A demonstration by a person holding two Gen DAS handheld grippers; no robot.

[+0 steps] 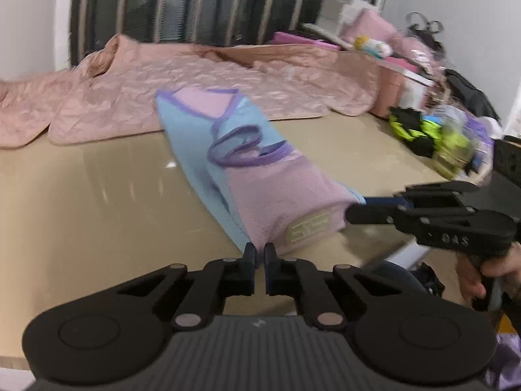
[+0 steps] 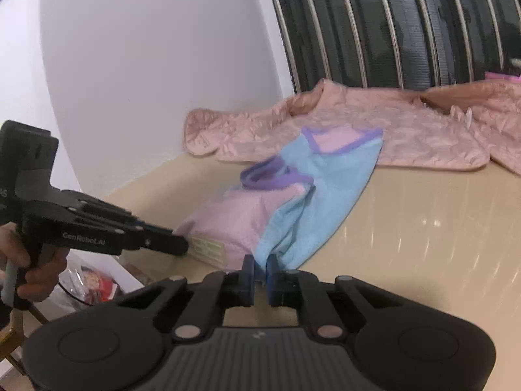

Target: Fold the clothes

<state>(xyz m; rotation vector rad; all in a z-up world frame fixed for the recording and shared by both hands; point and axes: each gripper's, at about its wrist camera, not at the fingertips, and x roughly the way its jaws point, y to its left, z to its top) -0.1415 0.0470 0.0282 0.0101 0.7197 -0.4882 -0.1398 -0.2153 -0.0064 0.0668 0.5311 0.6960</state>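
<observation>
A pink and light-blue mesh tank top (image 1: 276, 195) (image 2: 293, 211) with purple trim lies bunched lengthwise on the beige table (image 1: 97, 195). Its hem, with a tan label (image 1: 309, 228), faces me. My left gripper (image 1: 259, 254) is shut on the pink part of the hem; in the right wrist view the left gripper (image 2: 180, 246) sits beside the label. My right gripper (image 2: 259, 265) is shut on the blue corner of the hem. From the left wrist view, the right gripper (image 1: 353, 211) pinches that corner from the right, with a hand on its handle.
A pink quilted jacket (image 1: 195, 97) (image 2: 407, 130) lies spread behind the top. Neon-green and black items (image 1: 433, 137) and boxes with pink things (image 1: 374, 39) crowd the table's right end. The table's near edge runs just under both grippers. A barred dark window (image 2: 390, 26) stands behind.
</observation>
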